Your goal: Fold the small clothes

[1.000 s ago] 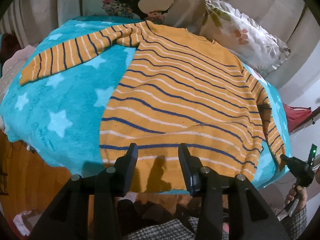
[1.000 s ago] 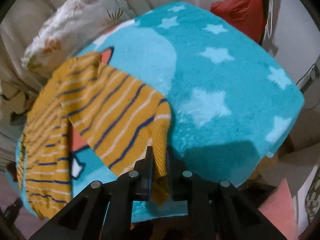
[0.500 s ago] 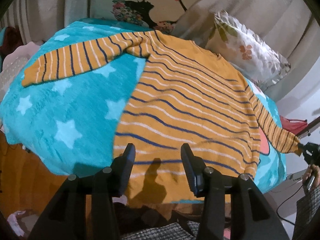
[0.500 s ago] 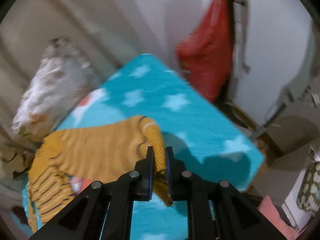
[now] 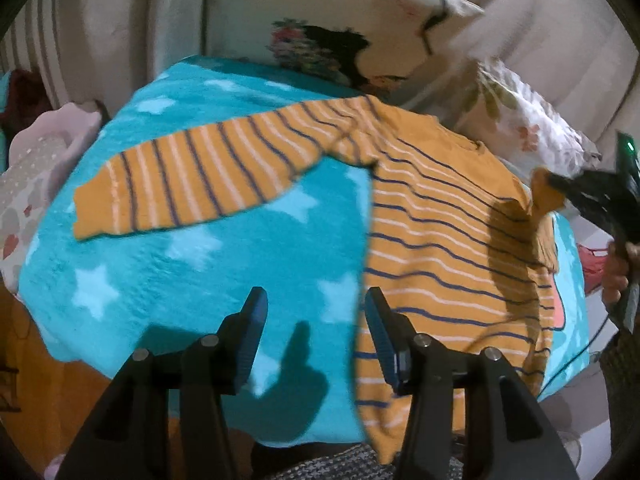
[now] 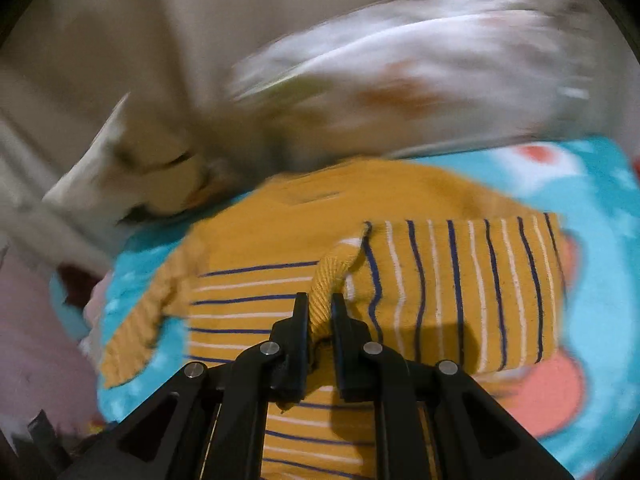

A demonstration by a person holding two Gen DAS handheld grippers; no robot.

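A small mustard-yellow sweater [image 5: 440, 216] with navy and white stripes lies face-down on a turquoise star blanket [image 5: 224, 272]. Its left sleeve [image 5: 192, 184] stretches out flat to the left. My left gripper [image 5: 312, 336] is open and empty, hovering above the blanket beside the sweater's lower left hem. My right gripper [image 6: 320, 316] is shut on the cuff [image 6: 328, 280] of the right sleeve [image 6: 460, 288] and holds it lifted over the sweater's body; it also shows at the right edge of the left wrist view [image 5: 560, 188].
Floral pillows [image 5: 520, 120] and a printed cushion [image 5: 340, 52] lean against the wall behind the blanket. A pinkish bundle [image 5: 36, 172] lies at the blanket's left edge. The blanket's front edge [image 5: 120, 368] drops off just ahead of my left gripper.
My right gripper has carried the sleeve cuff from off the blanket's right side up and inward over the sweater's body. My left gripper has shifted left, off the hem and above the blanket.
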